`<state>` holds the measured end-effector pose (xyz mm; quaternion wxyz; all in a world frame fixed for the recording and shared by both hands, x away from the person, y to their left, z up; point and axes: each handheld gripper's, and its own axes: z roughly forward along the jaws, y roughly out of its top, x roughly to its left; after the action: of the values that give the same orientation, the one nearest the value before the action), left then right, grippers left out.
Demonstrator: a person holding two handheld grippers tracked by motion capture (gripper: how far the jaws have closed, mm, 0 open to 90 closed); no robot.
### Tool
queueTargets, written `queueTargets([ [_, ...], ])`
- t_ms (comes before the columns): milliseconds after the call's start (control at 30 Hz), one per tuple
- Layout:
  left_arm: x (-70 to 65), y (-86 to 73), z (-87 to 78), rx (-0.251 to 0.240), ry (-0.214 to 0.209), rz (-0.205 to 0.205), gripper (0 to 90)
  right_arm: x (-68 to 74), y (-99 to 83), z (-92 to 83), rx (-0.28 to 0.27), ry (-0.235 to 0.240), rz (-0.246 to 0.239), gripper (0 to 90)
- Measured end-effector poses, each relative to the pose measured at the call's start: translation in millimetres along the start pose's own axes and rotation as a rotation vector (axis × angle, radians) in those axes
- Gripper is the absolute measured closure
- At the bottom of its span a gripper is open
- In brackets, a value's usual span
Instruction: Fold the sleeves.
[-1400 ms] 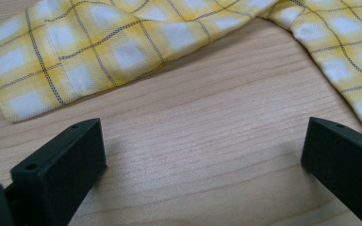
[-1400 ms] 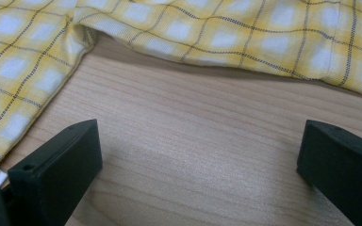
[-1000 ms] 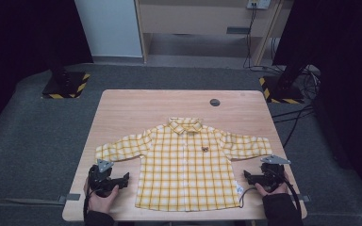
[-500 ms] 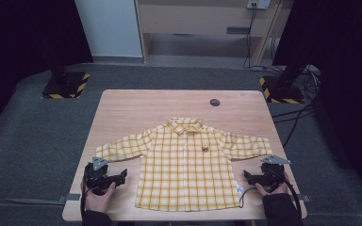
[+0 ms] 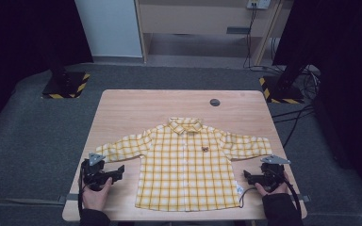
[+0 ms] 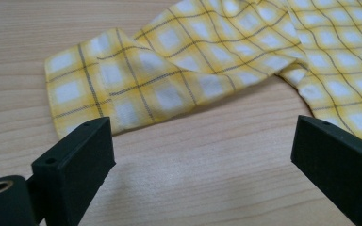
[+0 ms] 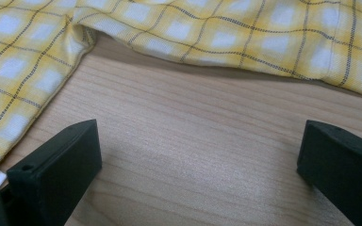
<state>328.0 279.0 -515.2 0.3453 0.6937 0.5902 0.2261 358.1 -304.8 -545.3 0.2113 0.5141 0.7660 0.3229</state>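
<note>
Since the earlier pictures, the left tongs (image 5: 121,169) have moved a little toward the desk's left edge and now sit just below the cuff of the shirt's left sleeve (image 5: 122,148); the right tongs (image 5: 246,176) have stayed almost where they were.

The yellow checked shirt (image 5: 188,174) lies flat and face up in the middle of the wooden desk (image 5: 136,106), with its collar (image 5: 185,125) pointing to the far side and both sleeves spread out. A small dark badge (image 5: 205,149) is on its chest. The hem is near the desk's front edge.

Each pair of tongs is held by a hand (image 5: 95,194) on the desk, one at each side of the shirt's lower part. In the left gripper view the jaws stand wide apart, with nothing between them except bare wood; the sleeve's cuff (image 6: 82,89) lies just beyond them, not touching. In the right gripper view the jaws are also spread wide over bare wood, released. The right sleeve (image 7: 264,37) runs across the top of this view, and the shirt's side (image 7: 14,84) lies at the left, close to one jaw.

A small round dark disc (image 5: 215,102) sits on the far part of the desk, well apart from the shirt.
</note>
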Motion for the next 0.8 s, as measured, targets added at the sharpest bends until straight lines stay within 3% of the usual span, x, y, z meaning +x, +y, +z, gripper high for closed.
queueTargets([
  [567,20.3,8.3,6.3,-0.004,0.036,-0.057,5.7,0.2,0.2,0.3,0.000,-0.002,0.001,0.2],
  [800,23.6,10.2,10.8,0.002,0.050,-0.058,5.7,0.2,0.2,0.3,0.000,-0.002,0.001,0.2],
])
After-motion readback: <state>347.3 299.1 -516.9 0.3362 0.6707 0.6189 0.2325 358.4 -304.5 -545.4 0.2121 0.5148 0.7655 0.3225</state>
